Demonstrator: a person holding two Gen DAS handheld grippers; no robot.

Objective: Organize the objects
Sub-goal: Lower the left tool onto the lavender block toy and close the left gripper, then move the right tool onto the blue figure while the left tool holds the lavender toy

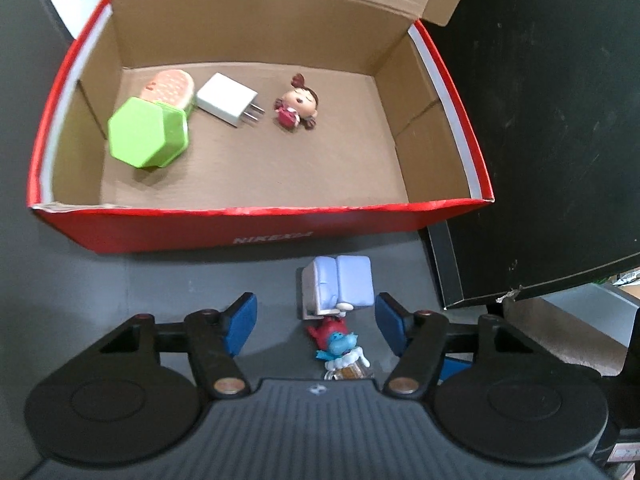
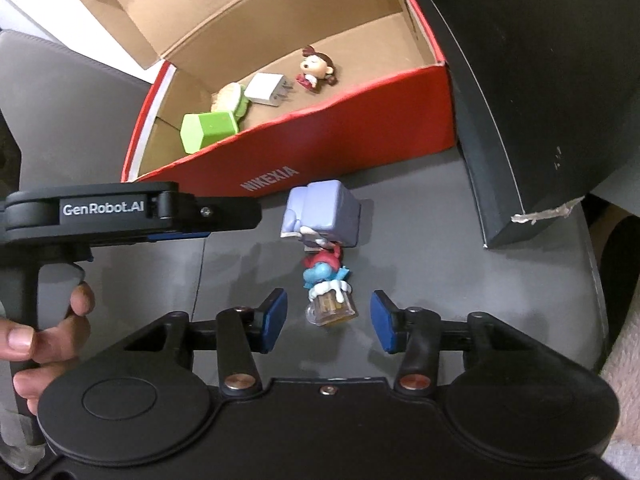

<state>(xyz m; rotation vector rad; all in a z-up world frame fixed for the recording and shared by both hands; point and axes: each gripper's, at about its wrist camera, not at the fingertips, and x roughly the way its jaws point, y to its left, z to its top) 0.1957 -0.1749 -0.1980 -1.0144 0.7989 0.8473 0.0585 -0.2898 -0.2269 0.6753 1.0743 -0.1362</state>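
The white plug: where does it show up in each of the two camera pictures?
Left wrist view: the white plug lies upper left of centre, on the box floor between a burger toy and a doll.
Right wrist view: the plug is above centre, smaller.
Shared landmark: the red box.

We see a dark grey worktop point(image 2: 460, 240) with a matte, softly lit surface; a black box point(image 2: 540, 80) stands along its right side.
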